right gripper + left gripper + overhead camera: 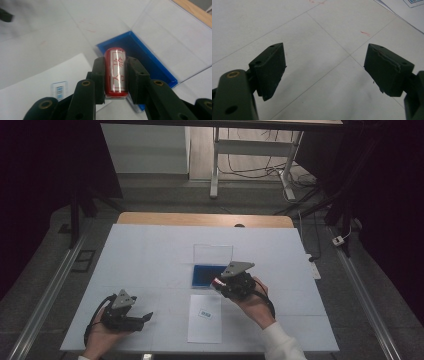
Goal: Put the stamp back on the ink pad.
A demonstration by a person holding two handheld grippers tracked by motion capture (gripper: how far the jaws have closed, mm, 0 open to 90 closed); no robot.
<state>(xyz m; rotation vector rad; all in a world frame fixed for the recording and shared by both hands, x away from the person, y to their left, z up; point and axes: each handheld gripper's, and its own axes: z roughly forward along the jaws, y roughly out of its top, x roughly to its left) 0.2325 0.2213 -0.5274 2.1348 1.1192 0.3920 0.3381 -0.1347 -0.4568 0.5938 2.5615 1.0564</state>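
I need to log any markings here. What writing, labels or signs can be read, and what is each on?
Red cylinder in the right gripper: red characters on a clear strip, not legible.
Small label on the paper sheet: blue print, too small to read.
Nothing else bears text.

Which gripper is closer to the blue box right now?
Right. The right gripper, clamping a red stamp, hovers at the blue box's near right corner; the left gripper, open, sits apart near the table's front left.

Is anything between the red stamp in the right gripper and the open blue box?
Nothing visible. The right gripper is shut on the red stamp, just short of the blue box; its clear lid stands open behind, and the tray looks empty.
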